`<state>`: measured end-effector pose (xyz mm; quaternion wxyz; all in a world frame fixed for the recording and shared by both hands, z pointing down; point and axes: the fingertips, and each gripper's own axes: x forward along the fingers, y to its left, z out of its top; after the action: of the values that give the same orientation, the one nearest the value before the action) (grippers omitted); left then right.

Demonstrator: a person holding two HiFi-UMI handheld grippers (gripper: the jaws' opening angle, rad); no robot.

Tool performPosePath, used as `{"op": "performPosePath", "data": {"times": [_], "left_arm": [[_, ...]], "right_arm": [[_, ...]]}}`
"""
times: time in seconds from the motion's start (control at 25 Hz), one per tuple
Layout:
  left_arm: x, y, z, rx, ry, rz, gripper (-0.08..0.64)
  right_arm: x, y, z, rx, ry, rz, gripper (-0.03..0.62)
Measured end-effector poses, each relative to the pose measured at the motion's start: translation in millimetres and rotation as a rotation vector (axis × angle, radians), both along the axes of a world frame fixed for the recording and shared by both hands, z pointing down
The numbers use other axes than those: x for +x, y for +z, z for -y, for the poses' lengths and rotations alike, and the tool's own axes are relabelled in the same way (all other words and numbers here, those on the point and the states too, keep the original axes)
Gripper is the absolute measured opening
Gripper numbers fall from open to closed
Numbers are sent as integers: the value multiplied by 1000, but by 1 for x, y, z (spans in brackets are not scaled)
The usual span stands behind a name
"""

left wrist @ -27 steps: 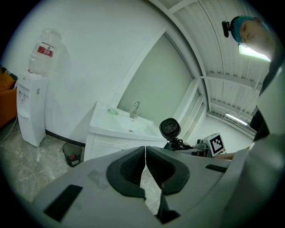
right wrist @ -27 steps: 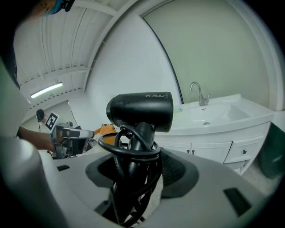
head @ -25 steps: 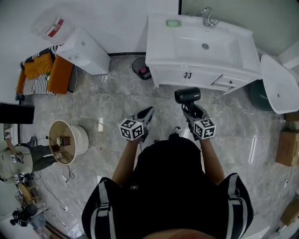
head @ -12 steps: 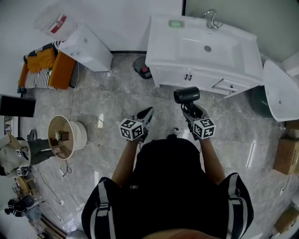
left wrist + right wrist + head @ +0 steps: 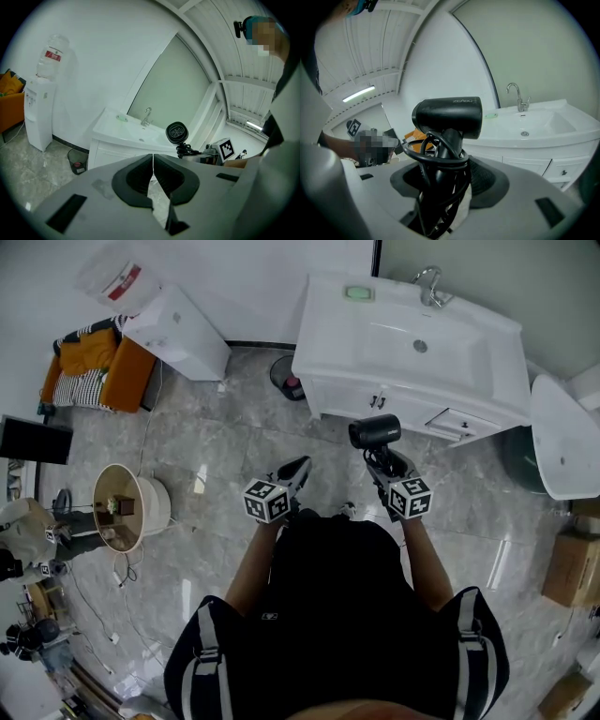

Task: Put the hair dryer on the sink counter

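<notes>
A black hair dryer [image 5: 374, 431] with its cord wound round the handle stands upright in my right gripper [image 5: 382, 459], which is shut on the handle. In the right gripper view the hair dryer [image 5: 447, 116] fills the middle, in front of the white sink counter [image 5: 548, 126]. The sink counter [image 5: 328, 329] stands just ahead in the head view, with a tap [image 5: 432, 282] at its back. My left gripper [image 5: 292, 472] hangs shut and empty to the left of the dryer. From the left gripper view the hair dryer [image 5: 177, 133] shows beside the sink counter [image 5: 112, 129].
A green soap dish [image 5: 357, 293] lies on the counter's back left. A small bin [image 5: 286, 379] stands left of the cabinet, a water dispenser [image 5: 178, 329] farther left. A round basket [image 5: 124, 507] sits on the marble floor, and a white toilet lid [image 5: 564, 435] is at right.
The whole view has shifted slightly as the person moves toward the sink. Both grippers keep their hold and pose.
</notes>
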<state>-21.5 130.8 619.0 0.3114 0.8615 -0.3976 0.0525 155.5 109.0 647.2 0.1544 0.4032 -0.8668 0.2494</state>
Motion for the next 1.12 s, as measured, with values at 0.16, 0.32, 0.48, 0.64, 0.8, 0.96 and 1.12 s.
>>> {"op": "performPosePath", "data": {"times": [0.16,0.32,0.48,0.64,0.8,0.96,1.12], "left_arm": [[0,1,5,-4,-6,-3,18],[-1,-1,15,-3,-6,-7,18],[-4,2,24,-12,14,-17,18],[-9,4,37,-22,47,-21,18],[-13,1,55,-17,76,-23,18],[-19,0,71,-14,98,-27,18],[-25,3,86,-22,116,-31,18]], "right_arm": [[0,-3,8,3,1,5,298],[-3,-6,13,0,-2,5,298],[-8,-2,15,-15,12,-3,298],[-15,-1,23,-28,42,1,298],[-20,-2,35,-33,72,3,298],[-25,-2,46,-37,97,4,298],[-30,-2,56,-41,115,-6,298]]}}
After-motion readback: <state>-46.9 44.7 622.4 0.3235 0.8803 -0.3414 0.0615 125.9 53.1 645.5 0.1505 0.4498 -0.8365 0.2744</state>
